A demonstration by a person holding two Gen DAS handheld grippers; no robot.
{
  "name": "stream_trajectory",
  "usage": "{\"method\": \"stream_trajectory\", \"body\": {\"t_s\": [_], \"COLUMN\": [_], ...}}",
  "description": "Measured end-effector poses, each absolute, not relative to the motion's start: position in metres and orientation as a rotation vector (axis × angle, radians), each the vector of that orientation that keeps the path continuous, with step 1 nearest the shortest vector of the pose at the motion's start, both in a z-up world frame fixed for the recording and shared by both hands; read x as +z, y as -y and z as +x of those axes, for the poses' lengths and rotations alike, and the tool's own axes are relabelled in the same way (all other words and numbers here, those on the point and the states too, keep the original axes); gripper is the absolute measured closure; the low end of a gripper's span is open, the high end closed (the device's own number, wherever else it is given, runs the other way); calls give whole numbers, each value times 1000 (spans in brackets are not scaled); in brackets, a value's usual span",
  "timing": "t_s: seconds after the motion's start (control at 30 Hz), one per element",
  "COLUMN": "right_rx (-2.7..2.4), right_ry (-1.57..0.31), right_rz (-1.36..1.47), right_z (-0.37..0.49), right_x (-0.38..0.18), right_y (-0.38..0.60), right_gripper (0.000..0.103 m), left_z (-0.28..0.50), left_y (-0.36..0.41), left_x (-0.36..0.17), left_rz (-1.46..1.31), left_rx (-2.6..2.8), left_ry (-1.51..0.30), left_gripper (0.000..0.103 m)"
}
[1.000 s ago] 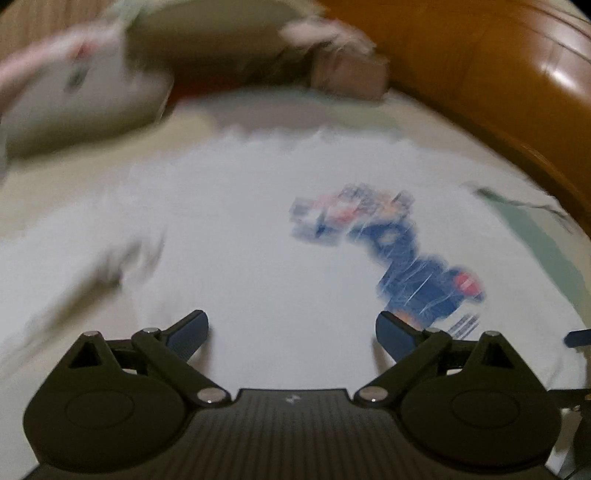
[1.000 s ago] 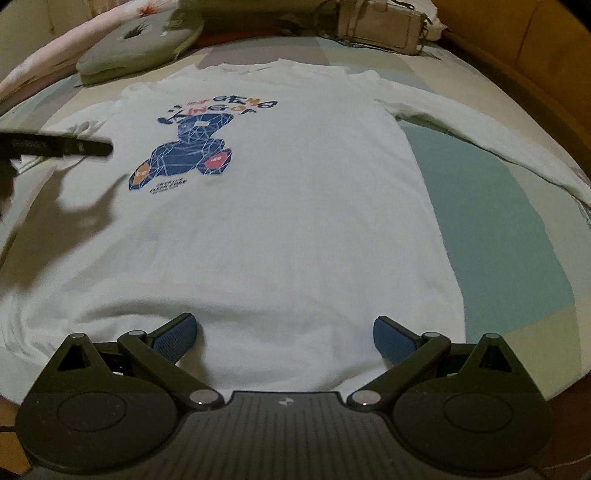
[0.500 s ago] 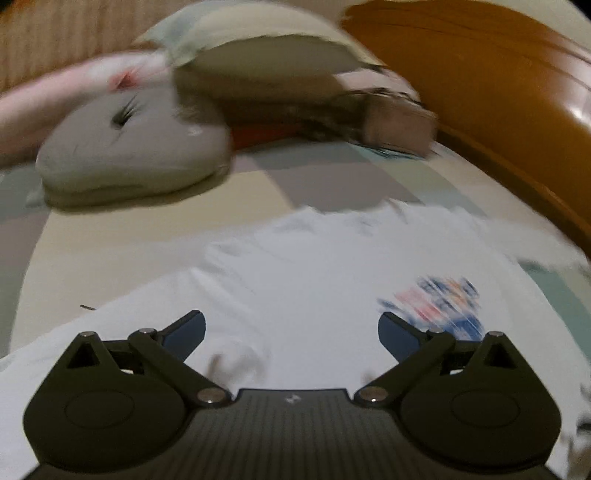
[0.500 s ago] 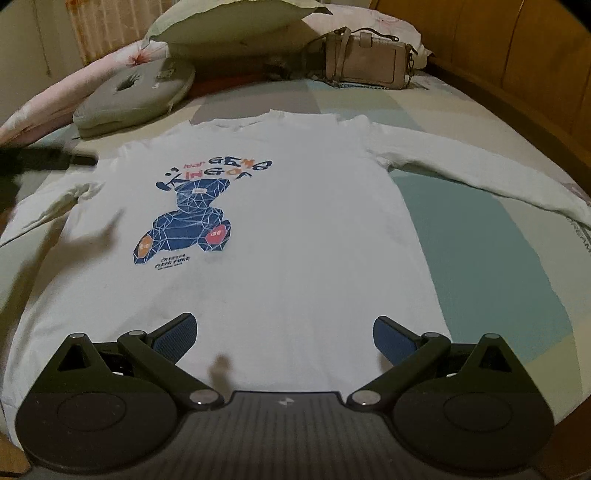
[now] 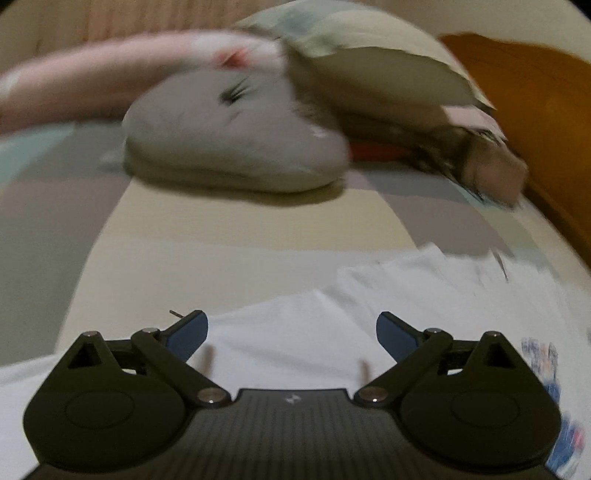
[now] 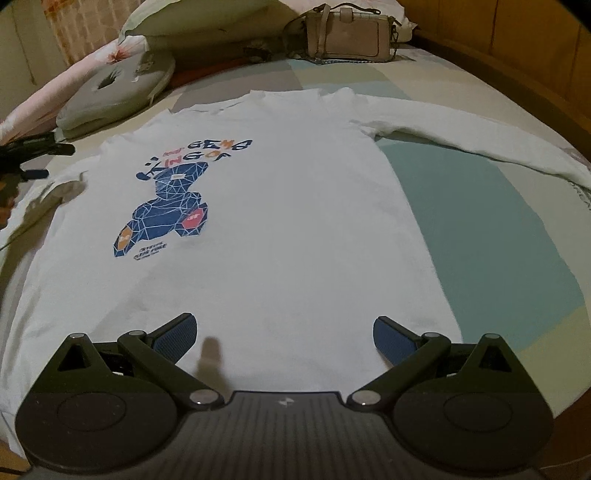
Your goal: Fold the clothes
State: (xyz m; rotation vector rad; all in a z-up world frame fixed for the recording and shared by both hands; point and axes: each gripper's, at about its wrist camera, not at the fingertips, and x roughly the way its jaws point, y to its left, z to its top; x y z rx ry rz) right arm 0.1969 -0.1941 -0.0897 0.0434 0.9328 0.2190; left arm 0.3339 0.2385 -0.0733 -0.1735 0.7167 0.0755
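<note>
- Our right gripper (image 6: 283, 334) hangs over the near hem of the shirt, its two blue-padded fingers (image 6: 176, 335) spread wide apart with nothing between them.
- Our left gripper (image 5: 291, 334) is likewise spread wide and empty, above the shirt's left shoulder and sleeve; the right wrist view shows it as a dark shape at the far left edge (image 6: 35, 153).
- We count one garment: a white long-sleeved shirt (image 6: 295, 206) lying flat and face up on the bed (image 6: 480, 221), collar at the far end, its right sleeve (image 6: 480, 136) stretched out to the right.
- The shirt bears one print, a blue faceted bear (image 6: 168, 212) with an orange patch and a red one. Above it we can read letters like "GEMS" and "KING OF"; the small lines under the bear are too fine for us to read.
- Far beyond the collar we count one grey cushion (image 6: 118, 92), one pale pillow (image 6: 192, 18) behind it, and one beige handbag (image 6: 349, 35) with a chain strap.
- A wooden bed frame (image 6: 517, 48) curves along the right side.
- The left wrist view is motion-blurred.
</note>
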Motion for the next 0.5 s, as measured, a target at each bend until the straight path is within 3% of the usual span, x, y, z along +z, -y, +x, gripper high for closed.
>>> {"method": "stream_trajectory", "body": {"t_s": [0.13, 0.23, 0.5], "right_rx": [234, 238, 243], "right_ry": [-933, -926, -938], "right_rz": [23, 10, 29], "right_z": [195, 194, 193], "right_x": [-90, -88, -90], "right_y": [187, 183, 184], "right_gripper": [0, 0, 0], "left_z": [302, 309, 258], "left_y": [-214, -226, -235], "left_x": [-72, -93, -86], "left_rz": [-11, -22, -14], "left_rx": [62, 177, 147], "left_ry": [-689, -853, -897], "left_gripper": [5, 5, 3]}}
